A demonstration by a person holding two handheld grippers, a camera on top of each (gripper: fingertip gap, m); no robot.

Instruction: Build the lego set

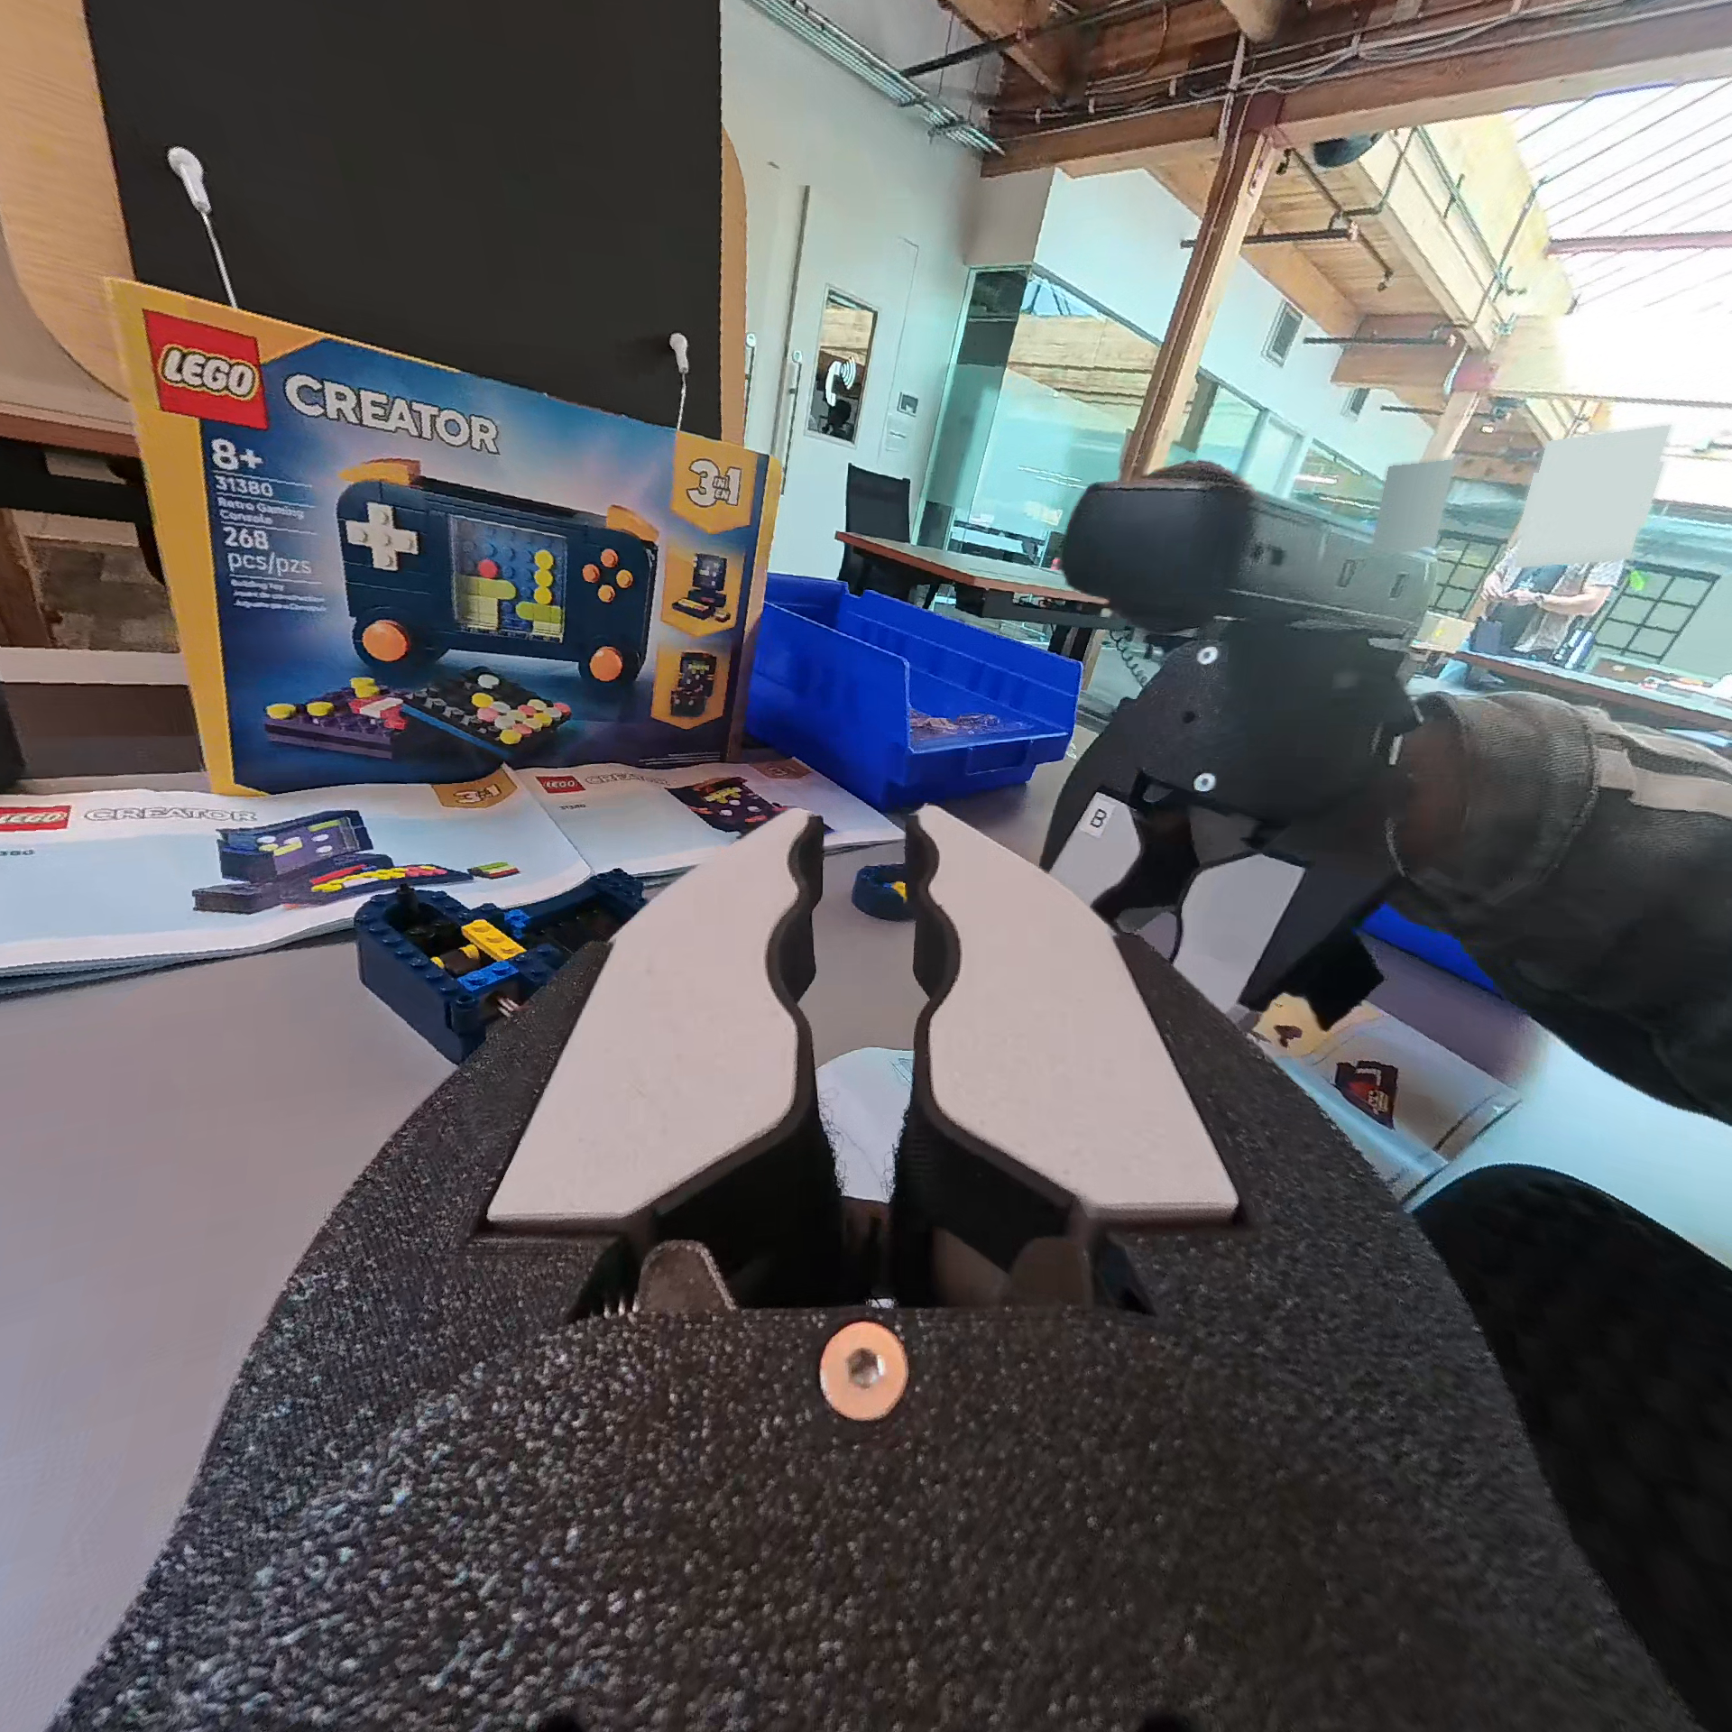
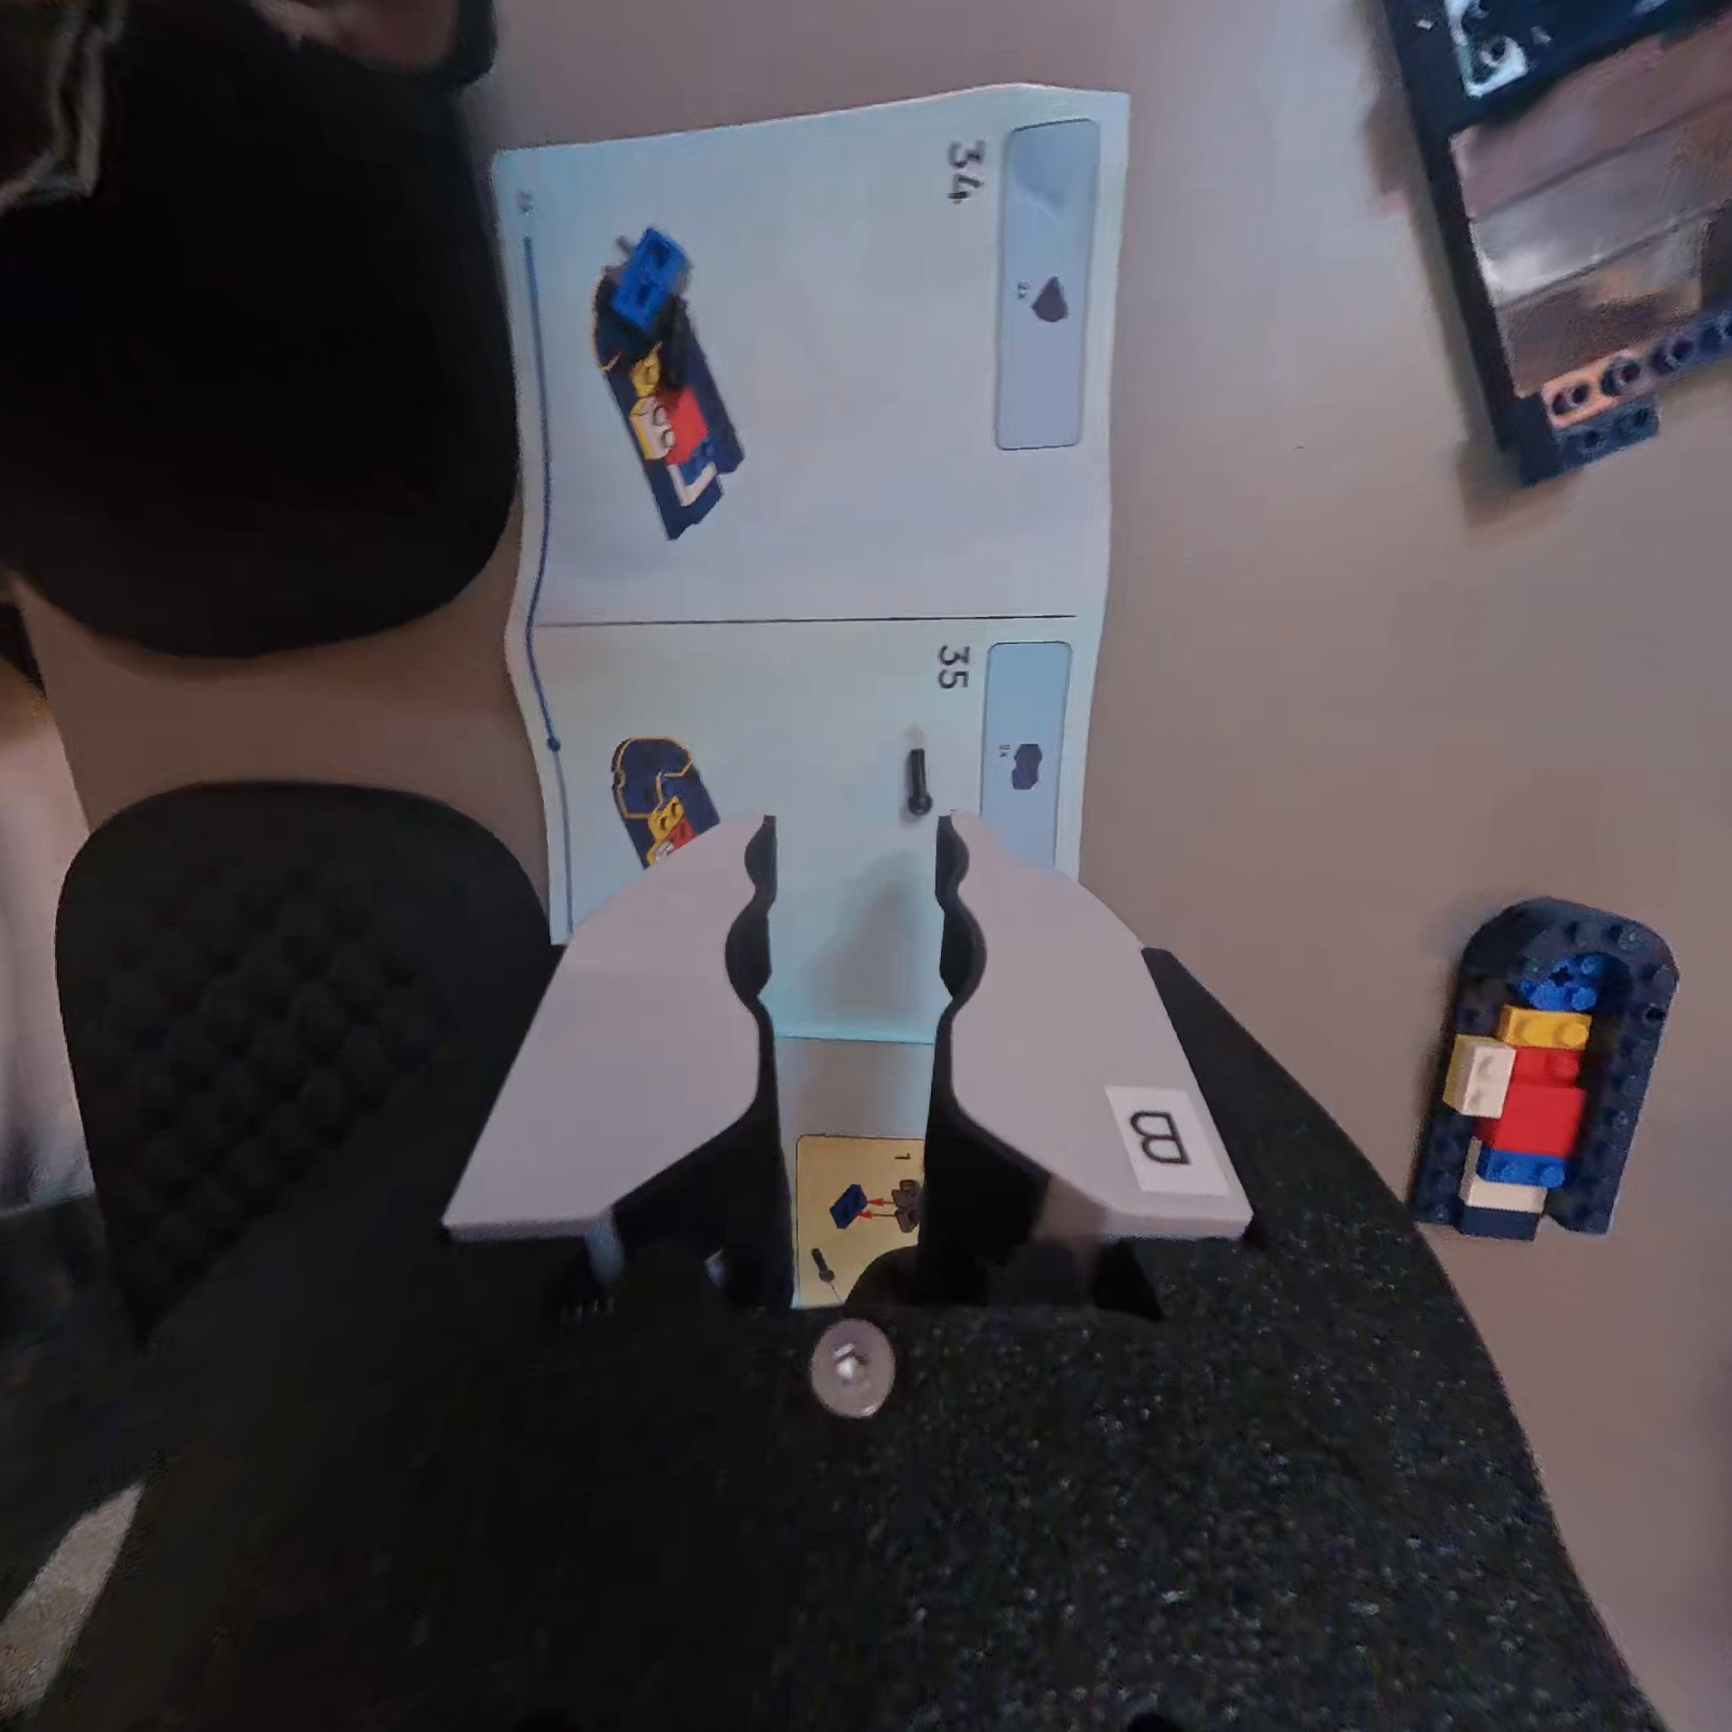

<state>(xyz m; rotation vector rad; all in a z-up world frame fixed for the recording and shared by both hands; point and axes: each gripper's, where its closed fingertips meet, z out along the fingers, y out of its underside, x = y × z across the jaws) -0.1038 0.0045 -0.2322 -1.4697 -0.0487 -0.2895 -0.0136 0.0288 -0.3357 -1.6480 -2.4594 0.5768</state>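
Dark-blue brick assembly (image 1: 469, 956), open-topped with yellow and black parts inside, sits on the grey worktop (image 1: 187, 1172) left of the left gripper (image 1: 864, 843), in front of the instruction booklets (image 1: 281, 843) and the upright set box (image 1: 450, 562). Left fingers stand narrowly apart with nothing between them; a small dark-blue round piece (image 1: 881, 890) lies just beyond the tips. Blue bin (image 1: 900, 694) stands behind. Right gripper (image 2: 855, 829) hovers over an open instruction page (image 2: 815, 375), fingers moderately apart and bare; a small black pin (image 2: 918, 783) lies on the page just ahead of the right fingertip. A second brick assembly (image 2: 1537, 1068) lies well right. Judgement: any pick here needs the tips centred and squared over the piece first.
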